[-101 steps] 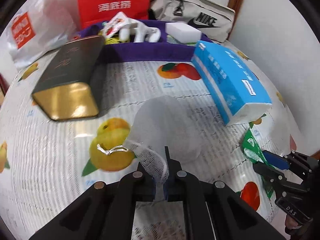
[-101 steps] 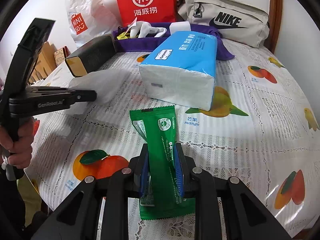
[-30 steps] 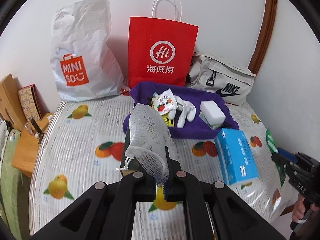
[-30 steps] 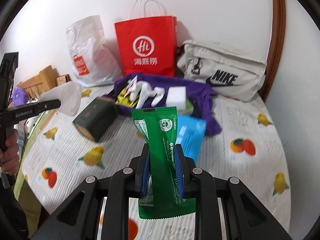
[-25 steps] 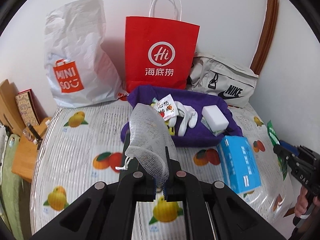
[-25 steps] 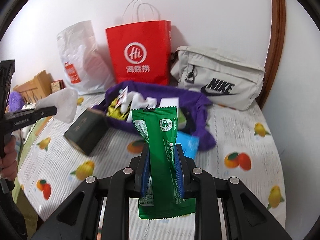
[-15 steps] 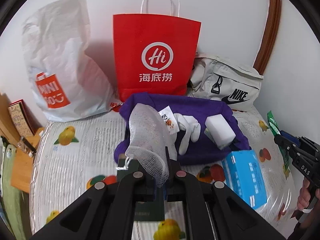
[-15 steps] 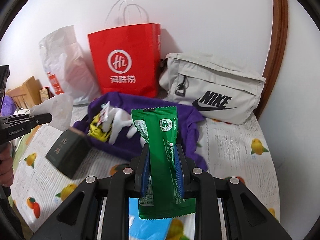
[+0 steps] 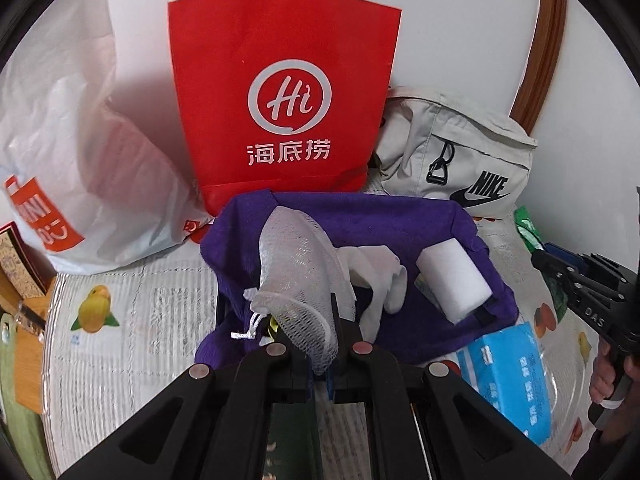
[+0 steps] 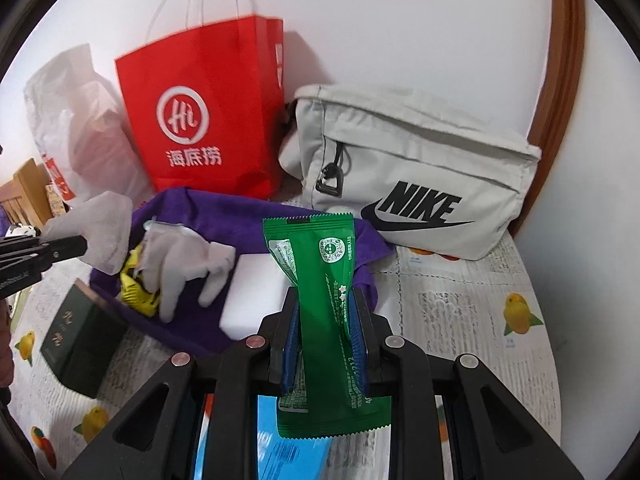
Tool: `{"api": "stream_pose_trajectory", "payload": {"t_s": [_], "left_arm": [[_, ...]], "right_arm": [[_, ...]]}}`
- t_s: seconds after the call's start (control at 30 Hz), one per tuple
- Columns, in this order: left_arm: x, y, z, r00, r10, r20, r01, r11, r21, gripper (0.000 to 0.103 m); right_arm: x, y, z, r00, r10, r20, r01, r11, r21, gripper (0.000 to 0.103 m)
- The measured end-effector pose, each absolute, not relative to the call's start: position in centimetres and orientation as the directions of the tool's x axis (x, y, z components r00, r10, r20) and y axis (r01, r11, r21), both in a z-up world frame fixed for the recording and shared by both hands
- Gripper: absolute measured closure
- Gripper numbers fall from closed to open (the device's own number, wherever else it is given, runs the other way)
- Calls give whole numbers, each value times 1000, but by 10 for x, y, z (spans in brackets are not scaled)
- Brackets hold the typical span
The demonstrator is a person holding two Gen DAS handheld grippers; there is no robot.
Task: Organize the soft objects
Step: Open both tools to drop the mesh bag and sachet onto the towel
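Evidently, with the left tool (image 9: 320, 354) clamped on the white mesh pouch (image 9: 298, 276) and the right tool (image 10: 325, 334) on the green packet (image 10: 320, 304), both ahead above the purple bin (image 9: 420, 220), either may be released short onto the bench (image 10: 460, 312).

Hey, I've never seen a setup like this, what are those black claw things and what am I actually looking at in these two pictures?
Those claws are hand-held two-finger grippers; a person carries one in each hand, and each has a wide-angle camera looking along its fingers. One picture is from the left gripper, which is shut on a white mesh pouch. The other is from the right gripper, shut on a green packet. Both point at a purple cloth bin on a fruit-print tablecloth. In the bin lie a white glove and a white sponge block. Behind stand a red paper bag, a white plastic bag and a grey Nike pouch.
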State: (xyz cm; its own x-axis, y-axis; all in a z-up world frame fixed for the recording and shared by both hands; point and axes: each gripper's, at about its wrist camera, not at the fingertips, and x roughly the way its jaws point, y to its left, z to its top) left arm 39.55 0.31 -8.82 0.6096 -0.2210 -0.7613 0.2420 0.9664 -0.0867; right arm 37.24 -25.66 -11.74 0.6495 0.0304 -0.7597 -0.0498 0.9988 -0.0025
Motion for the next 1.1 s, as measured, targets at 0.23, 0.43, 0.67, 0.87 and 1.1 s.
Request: {"api": "stream_pose_trajectory", "payload": {"t_s": [0.23,0.43,0.67,0.87,1.1], "left_arm": [[414,2,-101,575,-275,-770,264,954,-143,98],[435,-9,-115,540,-317,-780,294,939,-178,98],[463,-19,-143,498,-276,-822,274,950,-153,96],[472,-21,-148,498,-270,-824,270,951,-149,95],[473,-15,-147,488,-257,-834,252,957,-148,57]], "right_arm": [[403,-257,-146,611,19,-791,-48,999,-12,79],[422,-259,-168,567,2,-824,-37,999,-23,79],[440,-254,-184,524,0,-851,-54,998,-34,79],[455,-251,-197,486,26,-873,-74,997,-12,77],[455,-262,-198,469,85,-879,-76,996,55,53]]}}
